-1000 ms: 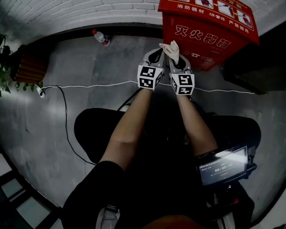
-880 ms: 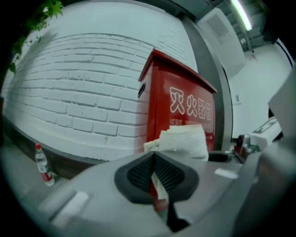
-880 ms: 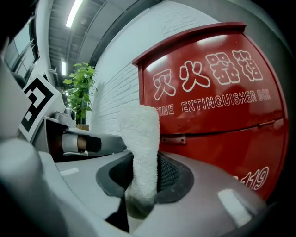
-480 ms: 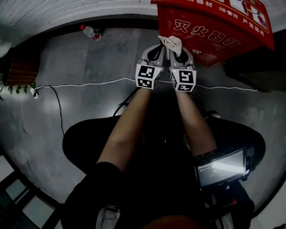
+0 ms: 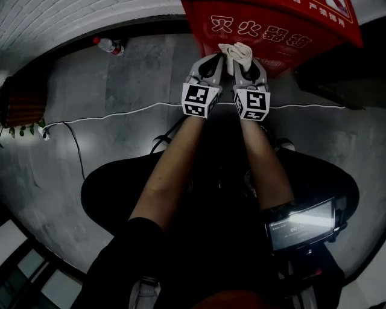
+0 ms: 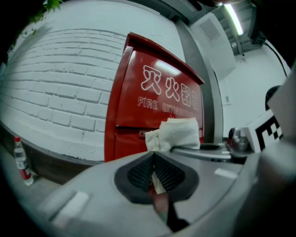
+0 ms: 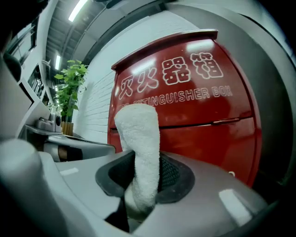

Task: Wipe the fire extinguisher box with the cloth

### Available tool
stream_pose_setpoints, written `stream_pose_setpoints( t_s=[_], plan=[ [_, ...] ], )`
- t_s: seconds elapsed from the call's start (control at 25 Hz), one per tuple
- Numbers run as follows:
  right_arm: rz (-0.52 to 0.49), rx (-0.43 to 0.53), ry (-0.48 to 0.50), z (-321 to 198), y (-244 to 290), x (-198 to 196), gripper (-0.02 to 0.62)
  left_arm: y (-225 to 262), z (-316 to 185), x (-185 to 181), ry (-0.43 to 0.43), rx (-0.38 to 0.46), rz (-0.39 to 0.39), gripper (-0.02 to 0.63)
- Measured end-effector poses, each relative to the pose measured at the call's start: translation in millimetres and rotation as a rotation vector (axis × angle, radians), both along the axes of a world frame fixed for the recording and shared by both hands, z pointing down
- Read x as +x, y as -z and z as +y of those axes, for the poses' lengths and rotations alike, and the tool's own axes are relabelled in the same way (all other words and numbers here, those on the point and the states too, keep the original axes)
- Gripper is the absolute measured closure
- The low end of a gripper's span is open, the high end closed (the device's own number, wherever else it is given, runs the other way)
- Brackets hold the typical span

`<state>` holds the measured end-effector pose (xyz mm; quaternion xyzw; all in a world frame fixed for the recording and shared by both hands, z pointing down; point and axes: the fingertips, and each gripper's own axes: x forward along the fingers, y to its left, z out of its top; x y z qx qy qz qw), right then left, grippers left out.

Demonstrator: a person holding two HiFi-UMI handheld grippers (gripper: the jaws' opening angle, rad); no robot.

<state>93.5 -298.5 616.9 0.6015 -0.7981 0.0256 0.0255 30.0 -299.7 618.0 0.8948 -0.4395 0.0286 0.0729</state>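
The red fire extinguisher box with white lettering stands at the top of the head view, and fills the left gripper view and the right gripper view. My right gripper is shut on a folded white cloth that sticks up out of its jaws just before the box's front. My left gripper sits close beside it, jaws shut pad against pad. The cloth shows to its right, above the right gripper.
A plastic bottle stands by the white brick wall left of the box. A white cable runs across the grey floor. A planter is at far left. A lit screen hangs at lower right.
Both grippers with the cloth have come closer to the box's front. The box now sits nearer and more to the left in the head view.
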Motion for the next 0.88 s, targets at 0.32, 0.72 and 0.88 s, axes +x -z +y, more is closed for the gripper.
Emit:
stream_pose_setpoints(
  t_s=[0.32, 0.72, 0.88],
  plan=[
    [-0.024, 0.003, -0.100, 14, 7, 67, 0.488, 5, 11, 51, -0.049, 0.004, 0.012, 0.604],
    [-0.055, 0.016, -0.196, 28, 9, 145, 0.488, 7, 32, 90, -0.091, 0.027, -0.010, 0.604],
    [-0.076, 0.014, -0.244, 32, 6, 172, 0.488, 10, 39, 89, -0.087, 0.037, -0.010, 0.604]
  ],
)
